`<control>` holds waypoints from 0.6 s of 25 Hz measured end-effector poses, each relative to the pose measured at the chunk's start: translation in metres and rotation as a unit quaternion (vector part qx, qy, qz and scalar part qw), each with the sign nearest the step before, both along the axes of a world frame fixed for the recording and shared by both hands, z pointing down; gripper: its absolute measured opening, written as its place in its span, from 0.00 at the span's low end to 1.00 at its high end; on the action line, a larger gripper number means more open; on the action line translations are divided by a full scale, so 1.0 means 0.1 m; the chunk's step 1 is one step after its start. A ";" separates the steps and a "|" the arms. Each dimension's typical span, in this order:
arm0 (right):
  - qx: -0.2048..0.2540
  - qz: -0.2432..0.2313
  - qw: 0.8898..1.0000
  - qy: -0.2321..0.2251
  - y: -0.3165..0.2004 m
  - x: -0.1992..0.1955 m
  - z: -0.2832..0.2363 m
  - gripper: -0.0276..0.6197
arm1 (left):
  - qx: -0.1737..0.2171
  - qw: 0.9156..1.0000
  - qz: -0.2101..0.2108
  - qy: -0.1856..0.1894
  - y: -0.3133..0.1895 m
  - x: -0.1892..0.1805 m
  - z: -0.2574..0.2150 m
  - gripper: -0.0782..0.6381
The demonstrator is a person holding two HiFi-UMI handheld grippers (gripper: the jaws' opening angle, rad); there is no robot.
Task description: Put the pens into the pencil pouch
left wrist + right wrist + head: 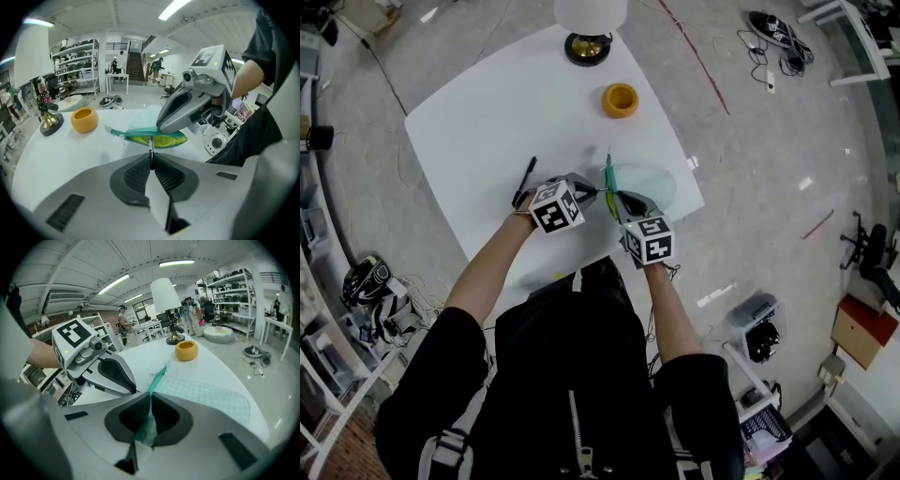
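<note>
A pale mint pencil pouch (pixel 649 184) lies on the white table (pixel 487 112), its teal zipper edge (pixel 157 378) lifted. My right gripper (pixel 150 399) is shut on that zipper edge and holds the mouth up. The left gripper view looks into the yellow-green inside of the open pouch (pixel 161 139). My left gripper (pixel 151 157) is shut on a thin dark pen (pixel 151 149) whose tip points at the opening, just short of it. In the head view both grippers, left (pixel 596 192) and right (pixel 620 202), meet at the pouch's near end. A second black pen (pixel 524 181) lies on the table to the left.
An orange cup (pixel 620 99) stands behind the pouch, and a lamp with a brass base (pixel 587 47) at the table's far edge. Cables and shoes lie on the floor around the table.
</note>
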State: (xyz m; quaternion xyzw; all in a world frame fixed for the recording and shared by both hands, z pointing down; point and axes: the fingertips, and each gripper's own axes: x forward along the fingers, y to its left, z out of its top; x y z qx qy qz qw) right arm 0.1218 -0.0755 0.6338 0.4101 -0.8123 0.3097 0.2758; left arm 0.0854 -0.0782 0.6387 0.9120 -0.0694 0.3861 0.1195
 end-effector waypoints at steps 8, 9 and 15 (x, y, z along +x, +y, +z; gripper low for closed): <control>-0.001 -0.006 0.999 -0.031 0.00 -0.06 -0.05 0.08 | -0.012 0.999 -0.026 0.037 -0.08 0.16 -0.07 0.18; -0.001 -0.005 0.999 -0.034 -0.01 -0.06 -0.05 0.08 | -0.013 0.999 -0.027 0.039 -0.08 0.17 -0.07 0.18; -0.006 0.004 0.998 -0.056 -0.04 -0.02 -0.09 0.08 | -0.015 0.997 -0.035 0.065 -0.12 0.28 -0.10 0.18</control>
